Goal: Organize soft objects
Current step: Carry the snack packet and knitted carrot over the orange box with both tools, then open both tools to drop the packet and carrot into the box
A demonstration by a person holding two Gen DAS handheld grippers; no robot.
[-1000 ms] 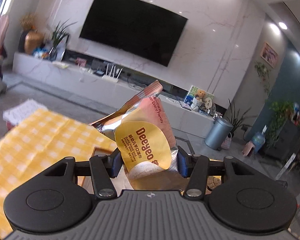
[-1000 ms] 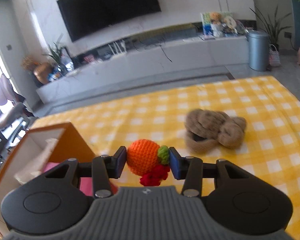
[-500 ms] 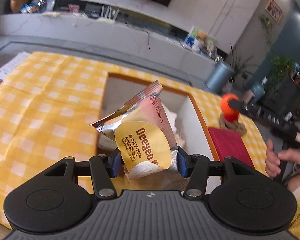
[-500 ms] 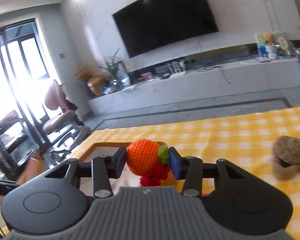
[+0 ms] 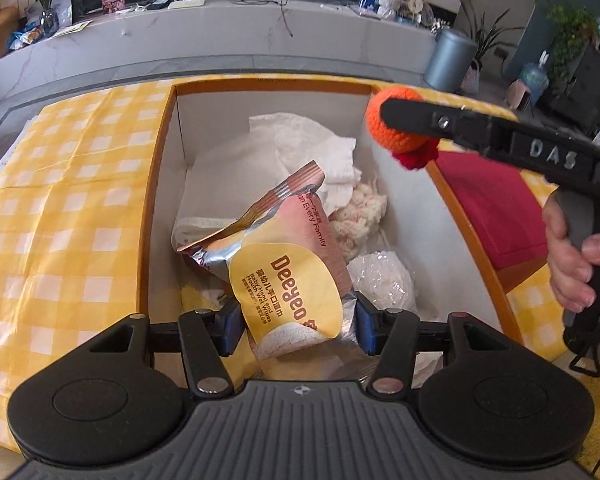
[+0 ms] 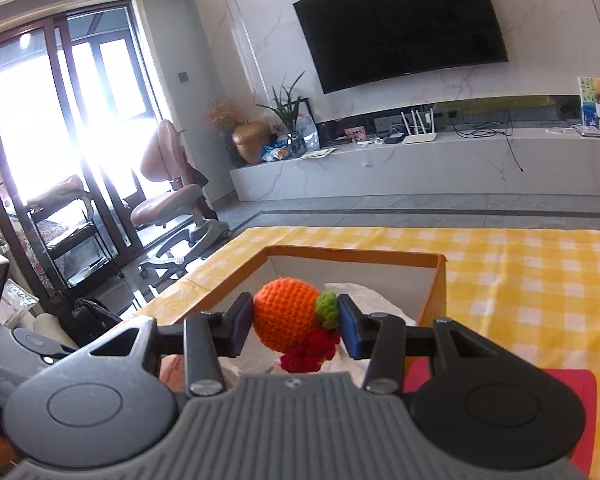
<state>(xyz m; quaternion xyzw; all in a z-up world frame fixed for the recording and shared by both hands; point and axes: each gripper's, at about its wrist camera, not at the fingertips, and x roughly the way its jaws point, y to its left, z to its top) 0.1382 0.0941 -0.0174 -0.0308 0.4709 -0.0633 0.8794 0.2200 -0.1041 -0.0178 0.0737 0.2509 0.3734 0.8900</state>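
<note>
The left gripper (image 5: 296,326), jaws just eased wider, has one silver-and-yellow wet-wipes pack (image 5: 284,276) between its blue pads, whether still pinched I cannot tell, over the orange-rimmed cardboard box (image 5: 152,200) of white soft items. The right gripper (image 6: 296,322) pinches one orange crocheted ball (image 6: 286,316) above the box's right rim. Open yellow checked tablecloth (image 5: 60,200) lies left; one red cloth (image 5: 496,208) lies right.
</note>
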